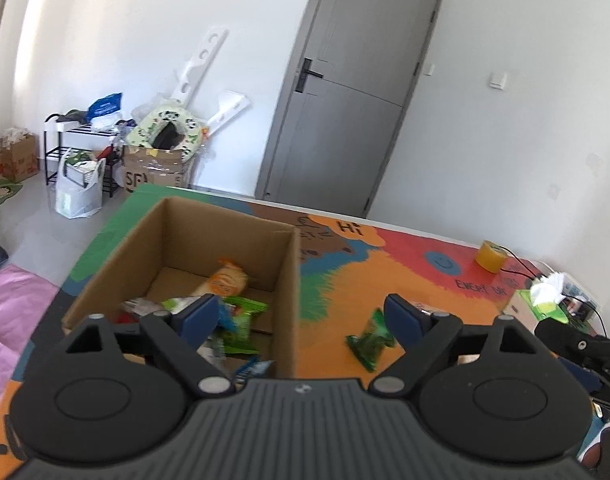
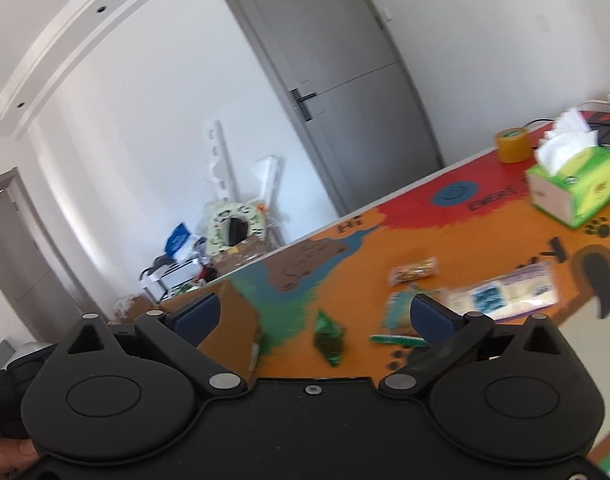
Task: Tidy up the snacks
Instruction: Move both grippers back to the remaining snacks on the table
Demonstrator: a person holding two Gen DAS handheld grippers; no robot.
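Observation:
A cardboard box point(image 1: 289, 280) stands on the colourful table mat point(image 1: 405, 264) and holds several snack packets, among them an orange one point(image 1: 227, 282) and green ones point(image 1: 241, 320). My left gripper point(image 1: 301, 316) hangs open over the box's right wall, with nothing between its fingers. A green snack packet point(image 1: 369, 340) lies on the mat just right of the box. In the right wrist view my right gripper point(image 2: 313, 314) is wide open and empty above that green packet point(image 2: 328, 338). Beyond it lie a yellow snack bar point(image 2: 415, 270), a long pale packet point(image 2: 501, 294) and a teal packet point(image 2: 401, 308).
A green tissue box point(image 2: 577, 184) and a roll of yellow tape point(image 2: 513, 144) stand at the mat's far right. A grey door point(image 1: 345, 92) is behind the table. On the floor to the left are a rack, bags and cartons point(image 1: 153, 168).

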